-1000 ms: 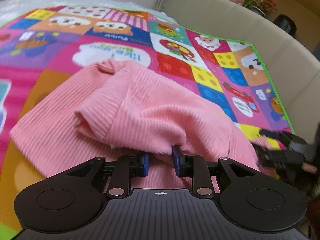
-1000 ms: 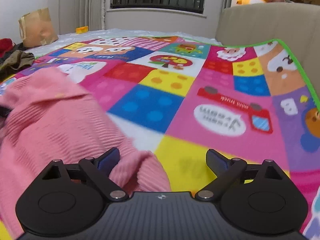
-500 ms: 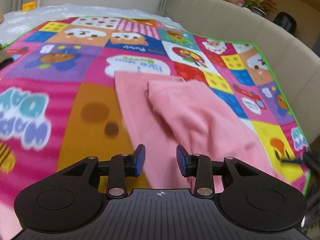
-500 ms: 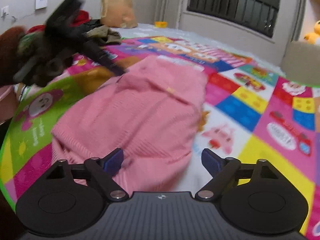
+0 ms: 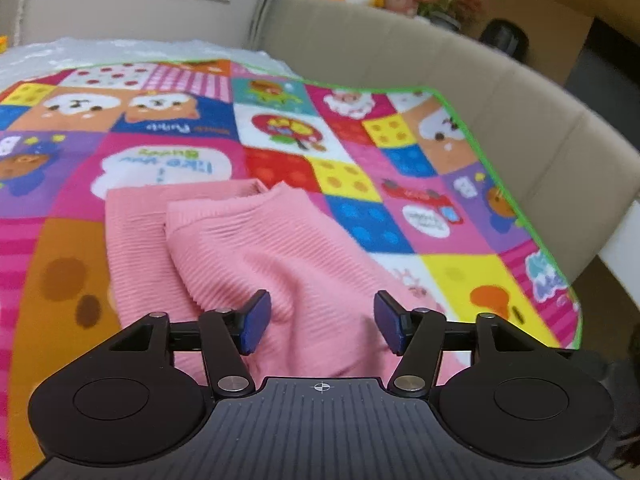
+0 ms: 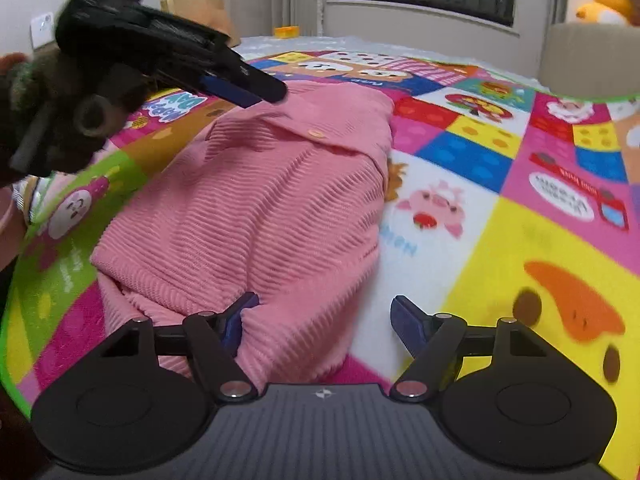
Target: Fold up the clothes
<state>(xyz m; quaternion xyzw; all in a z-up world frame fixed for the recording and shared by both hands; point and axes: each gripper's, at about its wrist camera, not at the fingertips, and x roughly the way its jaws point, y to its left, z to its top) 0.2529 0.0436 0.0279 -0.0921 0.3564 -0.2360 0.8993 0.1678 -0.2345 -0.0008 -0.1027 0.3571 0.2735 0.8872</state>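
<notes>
1. A second ago the left gripper point(image 5: 320, 324) was pinching a raised fold of the pink ribbed sweater point(image 5: 256, 256). Now its jaws are opening, the blue pads spread, with the knit lying slack below the gap and no pad pressing on it.
2. The fold it carried is laid down. In the left wrist view the sweater fills the centre and lower middle of the frame, one panel doubled over another, its ribbed hem edge toward the upper left of the garment.
3. The right gripper point(image 6: 322, 320) has swung round from the bare mat to the sweater's near end at the lower centre of its frame. Its jaws are closing: the left pad sits against a bulge of knit, the right pad is over the mat, so nothing is pinched yet.
4. In my judgement one fold is finished, and the right gripper is setting up the next grasp at the near edge.
5. The play mat point(image 5: 440, 280) carries the only writing. Near the upper left of the left wrist view, upside down, are "Woof Puppy" and what looks like "I like you Bunny". In the right wrist view, "mini truck" is at the right edge; the lettering beside the other gripper at upper left is partly covered.
6. No brand or label shows on the sweater; a small pale button point(image 6: 317, 133) sits near its far end.
</notes>
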